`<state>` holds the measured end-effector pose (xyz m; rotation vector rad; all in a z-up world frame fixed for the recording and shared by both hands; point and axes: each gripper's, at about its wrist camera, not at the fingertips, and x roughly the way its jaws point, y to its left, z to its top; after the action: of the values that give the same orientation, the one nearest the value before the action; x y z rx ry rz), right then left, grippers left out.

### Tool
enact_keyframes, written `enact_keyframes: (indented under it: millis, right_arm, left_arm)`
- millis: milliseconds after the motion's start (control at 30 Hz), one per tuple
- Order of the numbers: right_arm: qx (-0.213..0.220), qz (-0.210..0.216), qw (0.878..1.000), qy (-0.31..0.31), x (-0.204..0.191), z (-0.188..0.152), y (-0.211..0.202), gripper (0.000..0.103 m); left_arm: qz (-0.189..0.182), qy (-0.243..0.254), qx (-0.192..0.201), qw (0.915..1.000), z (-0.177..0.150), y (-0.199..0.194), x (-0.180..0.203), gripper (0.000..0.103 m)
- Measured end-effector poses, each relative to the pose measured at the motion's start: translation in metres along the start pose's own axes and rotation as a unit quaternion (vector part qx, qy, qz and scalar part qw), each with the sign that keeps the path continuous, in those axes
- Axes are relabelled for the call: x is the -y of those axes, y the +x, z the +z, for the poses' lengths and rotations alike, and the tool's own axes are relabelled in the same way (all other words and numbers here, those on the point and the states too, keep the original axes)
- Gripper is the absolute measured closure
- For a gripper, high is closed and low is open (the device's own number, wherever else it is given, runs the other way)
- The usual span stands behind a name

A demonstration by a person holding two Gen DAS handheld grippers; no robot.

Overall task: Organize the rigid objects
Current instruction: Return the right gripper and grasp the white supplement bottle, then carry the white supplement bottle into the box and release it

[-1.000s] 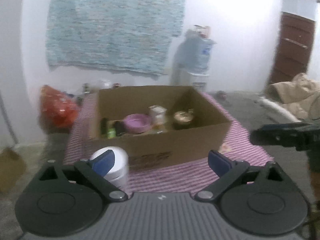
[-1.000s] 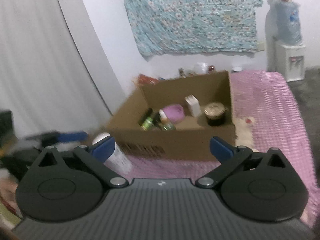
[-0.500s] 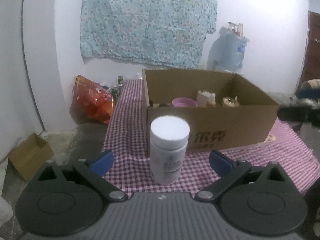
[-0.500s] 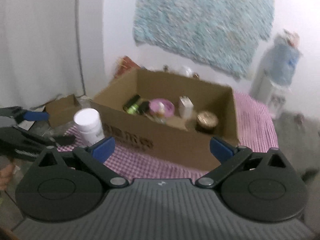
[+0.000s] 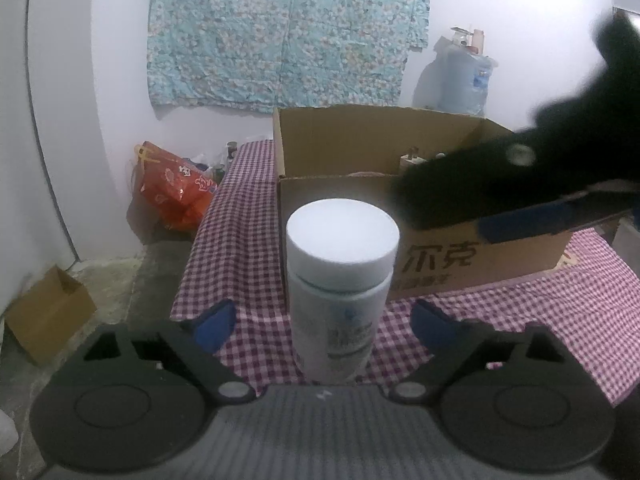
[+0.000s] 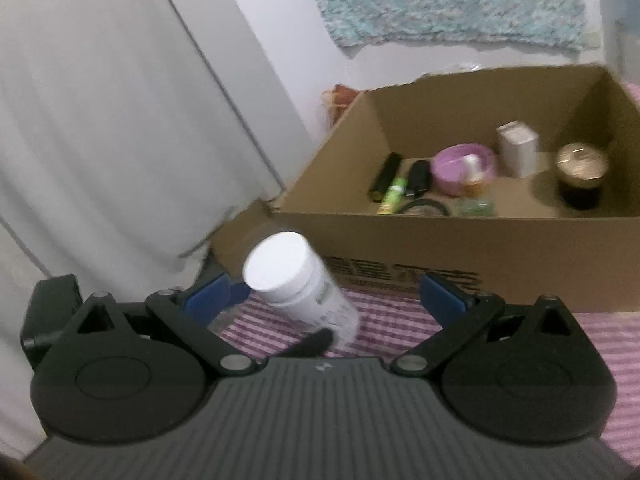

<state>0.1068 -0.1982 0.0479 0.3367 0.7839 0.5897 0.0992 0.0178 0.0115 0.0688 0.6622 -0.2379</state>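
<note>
The step in hand looks like the grasp of the white bottle [image 5: 340,280], so that it can go into the cardboard box [image 5: 440,256] with the other things. The bottle stands upright on the checked cloth [image 5: 236,240] of the counter, just in front of the near left corner of the box. The left gripper [image 5: 324,320] has the bottle between its fingers; they have just been closing, but they are spread and a gap shows on each side. The right gripper [image 6: 332,300] is spread too and holds nothing. Next, the left fingers probably must close on the body, then lift. The bottle is plastic, with a wide white cap and a pale label.
</note>
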Motion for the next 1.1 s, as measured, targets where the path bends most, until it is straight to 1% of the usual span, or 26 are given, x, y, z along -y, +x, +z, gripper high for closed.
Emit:
enact_keyframes:
  millis: [67, 133, 167, 200, 233, 300, 367, 500, 633, 933, 1100]
  right_arm:
    - [-0.004, 0.017, 1.0, 0.004, -0.001, 0.004, 0.014, 0.002]
    - [-0.007, 0.023, 1.0, 0.003, -0.003, 0.006, 0.027, 0.004]
    - [-0.009, 0.023, 1.0, 0.003, -0.004, 0.006, 0.032, 0.01]
    - [-0.012, 0.024, 1.0, 0.006, -0.004, 0.006, 0.037, 0.019]
    - [-0.015, 0.027, 0.999, 0.011, -0.001, 0.005, 0.041, 0.023]
    - [-0.023, 0.037, 0.999, 0.023, 0.001, 0.004, 0.044, 0.037]
    - [-0.027, 0.047, 0.998, 0.034, 0.003, 0.002, 0.045, 0.041]
    - [-0.021, 0.046, 0.998, 0.039, 0.005, -0.001, 0.036, 0.042]
    - [-0.012, 0.041, 0.998, 0.051, 0.015, -0.006, 0.019, 0.042]
    - [0.018, -0.003, 0.997, 0.071, 0.039, -0.023, -0.041, 0.041]
    - [0.029, -0.026, 0.996, 0.081, 0.053, -0.033, -0.068, 0.041]
  left_arm:
    - [-0.001, -0.003, -0.002, 1.0, 0.001, 0.004, 0.0, 0.021]
    - [-0.005, -0.01, -0.005, 0.9999, 0.003, 0.006, -0.002, 0.035]
    - [-0.008, -0.013, -0.007, 0.9999, 0.003, 0.007, -0.002, 0.039]
    - [-0.015, -0.018, -0.007, 0.9997, 0.004, 0.007, -0.003, 0.044]
    - [-0.021, -0.022, -0.007, 0.9995, 0.003, 0.008, -0.004, 0.048]
    - [-0.019, -0.022, -0.007, 0.9996, 0.002, 0.006, -0.001, 0.048]
    - [-0.014, -0.018, -0.007, 0.9997, 0.002, 0.006, 0.002, 0.049]
    - [-0.025, -0.018, -0.009, 0.9995, 0.003, 0.002, 0.008, 0.049]
    - [-0.039, -0.002, -0.008, 0.9992, 0.005, -0.001, 0.022, 0.049]
    - [-0.095, 0.043, -0.005, 0.9945, 0.005, -0.005, 0.073, 0.049]
    - [-0.119, 0.065, -0.009, 0.9907, 0.0, -0.006, 0.095, 0.049]
